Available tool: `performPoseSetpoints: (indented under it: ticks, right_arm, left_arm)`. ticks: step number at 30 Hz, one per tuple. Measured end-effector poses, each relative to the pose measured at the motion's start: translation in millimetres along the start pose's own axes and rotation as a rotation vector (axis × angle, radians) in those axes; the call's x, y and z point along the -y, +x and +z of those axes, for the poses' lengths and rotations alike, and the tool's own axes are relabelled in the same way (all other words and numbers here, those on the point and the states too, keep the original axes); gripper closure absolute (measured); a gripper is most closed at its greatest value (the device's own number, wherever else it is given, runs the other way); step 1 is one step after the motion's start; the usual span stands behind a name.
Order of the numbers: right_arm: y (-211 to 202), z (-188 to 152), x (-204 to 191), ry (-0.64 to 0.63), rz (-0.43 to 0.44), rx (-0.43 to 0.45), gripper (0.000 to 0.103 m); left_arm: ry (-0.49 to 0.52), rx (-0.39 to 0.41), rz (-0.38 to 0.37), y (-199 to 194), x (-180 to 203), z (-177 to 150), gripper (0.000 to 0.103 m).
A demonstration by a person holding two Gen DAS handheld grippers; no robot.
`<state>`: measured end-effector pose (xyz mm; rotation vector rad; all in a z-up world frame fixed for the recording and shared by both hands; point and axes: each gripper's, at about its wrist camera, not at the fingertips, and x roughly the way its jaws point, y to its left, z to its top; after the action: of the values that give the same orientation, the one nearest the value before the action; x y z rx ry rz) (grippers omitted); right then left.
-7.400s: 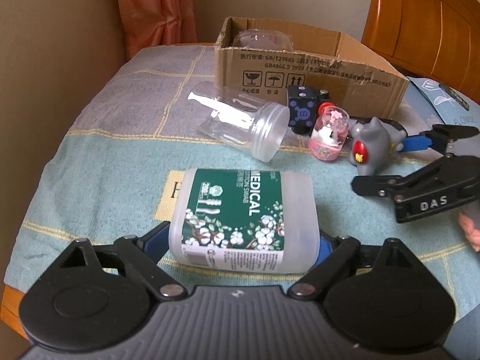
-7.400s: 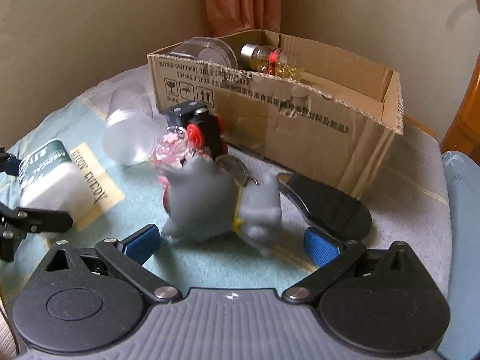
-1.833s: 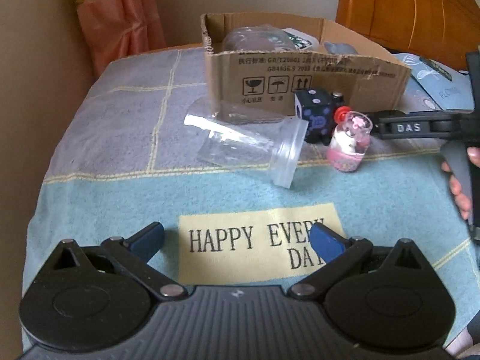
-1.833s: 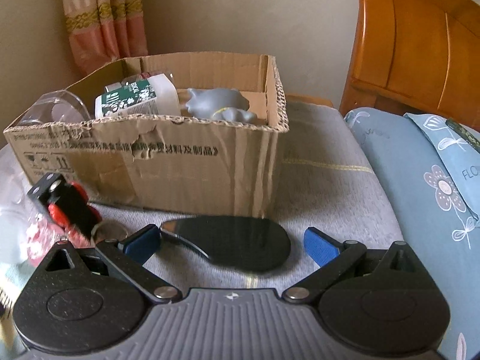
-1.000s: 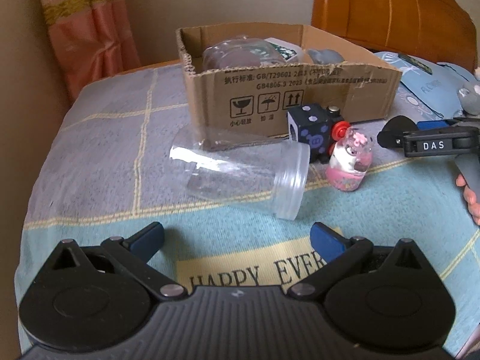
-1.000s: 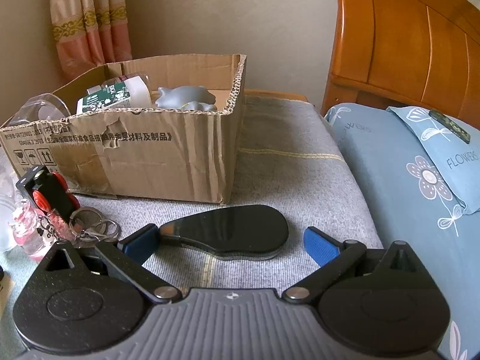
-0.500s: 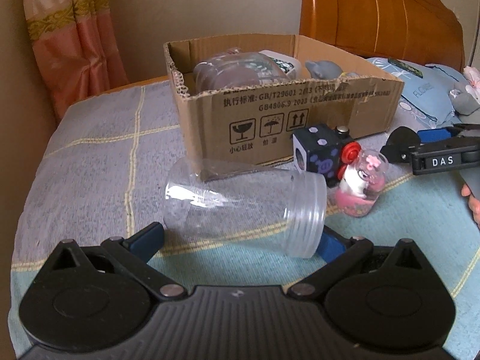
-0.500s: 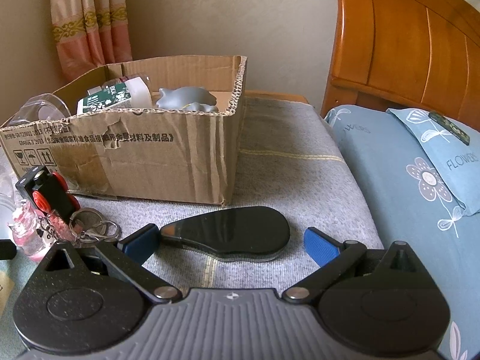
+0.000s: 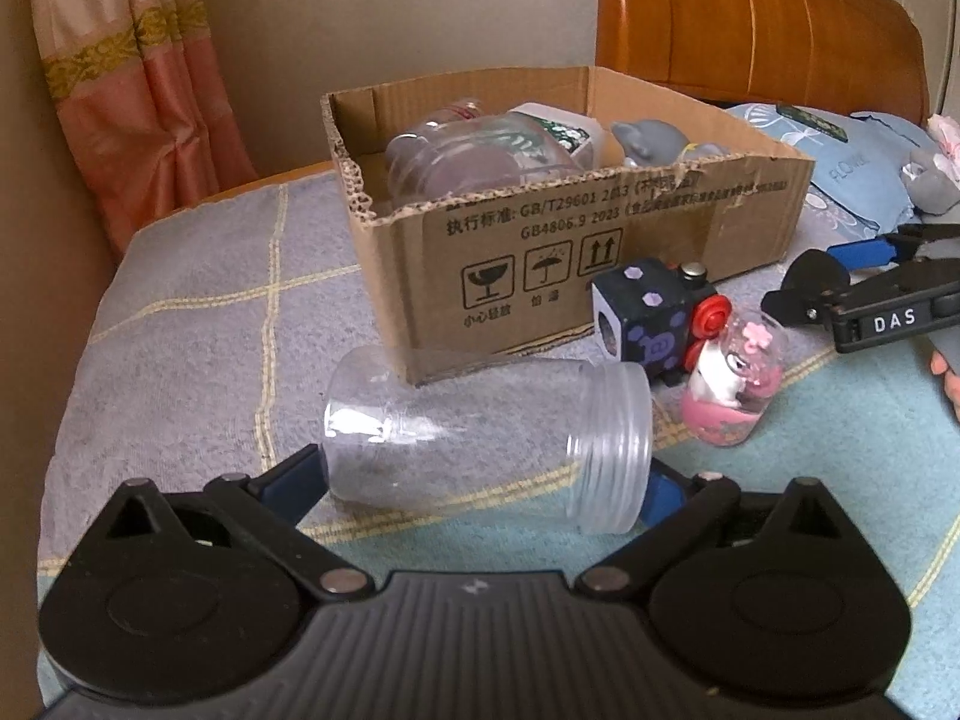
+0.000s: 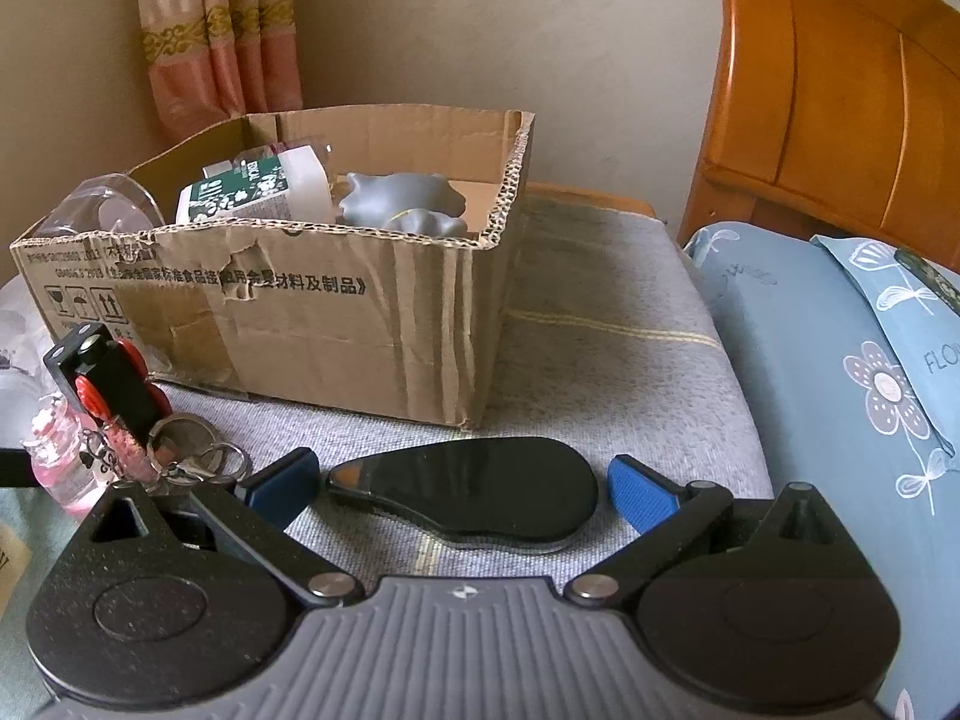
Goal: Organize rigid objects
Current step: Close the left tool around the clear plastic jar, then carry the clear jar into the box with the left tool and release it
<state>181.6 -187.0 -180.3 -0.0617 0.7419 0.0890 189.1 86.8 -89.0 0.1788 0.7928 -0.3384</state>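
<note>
Left gripper (image 9: 480,480): fingers spread wide, flanking clear plastic jar (image 9: 486,444) lying sideways before brown cardboard box (image 9: 576,252). Right gripper (image 10: 462,486): spread wide around flat black oval object (image 10: 474,501), not clamping it.

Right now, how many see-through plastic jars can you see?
2. One clear jar lies on its side on the blanket, between the open fingers of the left gripper. Another clear jar sits inside the cardboard box. More could be hidden behind the box wall.
</note>
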Motion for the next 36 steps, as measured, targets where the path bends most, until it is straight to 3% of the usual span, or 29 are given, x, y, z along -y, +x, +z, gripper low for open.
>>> performPoseSetpoints:
  ticks: [3, 6, 10, 20, 36]
  right_arm:
    - [-2, 0, -2, -0.01, 0.015, -0.004, 0.002]
    - [-5, 1, -4, -0.019, 0.025, -0.004, 0.01]
    - [-7, 1, -4, -0.015, 0.032, -0.019, 0.01]
    - [-26, 0, -1, -0.041, 0.069, -0.034, 0.01]
    - [-82, 17, -4, -0.151, 0.175, 0.001, 0.01]
  left_arm:
    - [0.008, 0.009, 0.002, -2, -1, 1, 0.003]
    - [0.019, 0.018, 0.002, -6, -1, 4, 0.003]
    - [0.026, 0.023, -0.009, -10, 1, 8, 0.01]
    - [0.011, 0.0, -0.011, -19, -1, 15, 0.01]
    - [0.048, -0.088, -0.009, -69, 6, 40, 0.01]
